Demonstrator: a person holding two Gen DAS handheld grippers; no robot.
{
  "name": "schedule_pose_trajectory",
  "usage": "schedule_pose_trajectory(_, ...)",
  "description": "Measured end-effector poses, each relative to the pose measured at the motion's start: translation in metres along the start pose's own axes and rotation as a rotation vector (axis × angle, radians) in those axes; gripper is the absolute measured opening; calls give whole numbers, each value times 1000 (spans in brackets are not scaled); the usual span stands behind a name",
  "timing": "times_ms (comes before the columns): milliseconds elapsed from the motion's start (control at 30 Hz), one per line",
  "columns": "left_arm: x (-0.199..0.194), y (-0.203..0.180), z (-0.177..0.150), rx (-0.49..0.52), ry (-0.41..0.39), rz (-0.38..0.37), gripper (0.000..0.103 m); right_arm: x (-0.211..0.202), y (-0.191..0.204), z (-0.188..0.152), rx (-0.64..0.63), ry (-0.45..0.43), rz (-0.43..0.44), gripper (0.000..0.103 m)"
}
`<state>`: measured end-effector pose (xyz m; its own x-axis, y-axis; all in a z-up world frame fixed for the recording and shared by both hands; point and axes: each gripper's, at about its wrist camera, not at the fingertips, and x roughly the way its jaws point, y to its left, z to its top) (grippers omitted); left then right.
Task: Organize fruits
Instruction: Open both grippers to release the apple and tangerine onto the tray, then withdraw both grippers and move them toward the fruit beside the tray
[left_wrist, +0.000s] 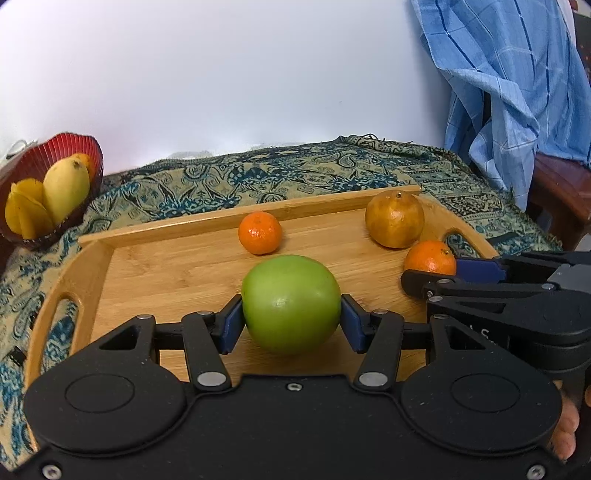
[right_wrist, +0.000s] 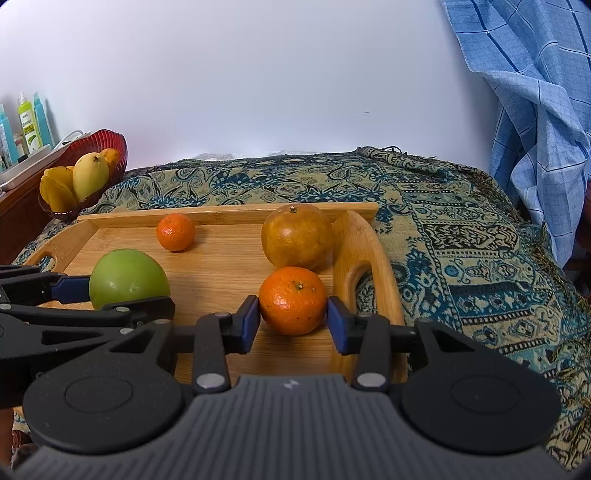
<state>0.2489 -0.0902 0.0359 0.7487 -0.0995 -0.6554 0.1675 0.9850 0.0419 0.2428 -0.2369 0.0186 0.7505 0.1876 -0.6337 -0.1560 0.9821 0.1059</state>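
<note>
Left wrist view. Left claw (left_wrist: 291, 320) has its blue pads pressed to either side of the green apple (left_wrist: 291, 303), clamped across the widest part. The apple sits on the wooden tray (left_wrist: 155, 266), near the front centre. Judgement: firm, smooth, waxy skin, moderate weight; a grip at the equator is right, since higher or lower the pads would slide off the curve. A small mandarin (left_wrist: 260, 232) lies by the far rim, a large brownish orange (left_wrist: 394, 219) in the far right corner. The red bowl (left_wrist: 94, 153) to the far left holds a mango (left_wrist: 66, 188) and a starfruit (left_wrist: 26, 212). The tray rests on a patterned cloth (left_wrist: 295, 170); whether a desk lies under it cannot be told.

Right wrist view. Right claw (right_wrist: 292, 322) brackets the near mandarin (right_wrist: 292, 301) by the tray's right handle. The left pad touches the peel; a thin gap seems to show at the right pad, so I cannot tell whether it is gripped. Judgement: light, soft, loose dimpled peel; squeeze gently at mid-height, clear of the stem.
</note>
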Motion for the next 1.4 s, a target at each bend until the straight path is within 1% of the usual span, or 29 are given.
schedule_pose_trajectory(33, -1, -1, 0, 5, -1, 3, 53, 0, 0, 0, 0, 1, -2, 54)
schedule_pose_trajectory(67, -1, -1, 0, 7, -1, 6, 53, 0, 0, 0, -1, 2, -7, 59)
schedule_pose_trajectory(133, -3, 0, -1, 5, -2, 12, 55, 0, -1, 0, 0, 6, -3, 60)
schedule_pose_trajectory(267, -7, 2, -1, 8, -5, 40, 66, -2, -2, -1, 4, 8, 9, 62)
schedule_pose_trajectory(433, -12, 9, -4, -4, -4, 42, 72, -8, 1, -1, -19, 1, 9, 68)
schedule_pose_trajectory(500, -16, 11, -6, -6, -3, 39, 75, -11, 2, -2, -39, -7, -13, 77)
schedule_pose_trajectory(567, -20, 13, -8, -6, -4, 35, 82, -15, 2, -3, -58, -14, -16, 81)
schedule_pose_trajectory(633, -24, 14, -12, -3, -8, 24, 85, -18, 0, -4, -60, -11, 0, 82)
schedule_pose_trajectory(767, -31, 14, -18, 6, -5, 14, 87, -24, 3, -8, -84, -12, -3, 83)
schedule_pose_trajectory(1033, -44, 19, -32, -24, 6, -13, 91, -41, 8, -18, -111, -34, 2, 86)
schedule_pose_trajectory(1233, -55, 22, -43, -21, 9, -20, 94, -55, 13, -25, -144, -56, -10, 91)
schedule_pose_trajectory(1400, -67, 21, -50, -20, 6, -34, 96, -71, 11, -29, -120, -83, -4, 93)
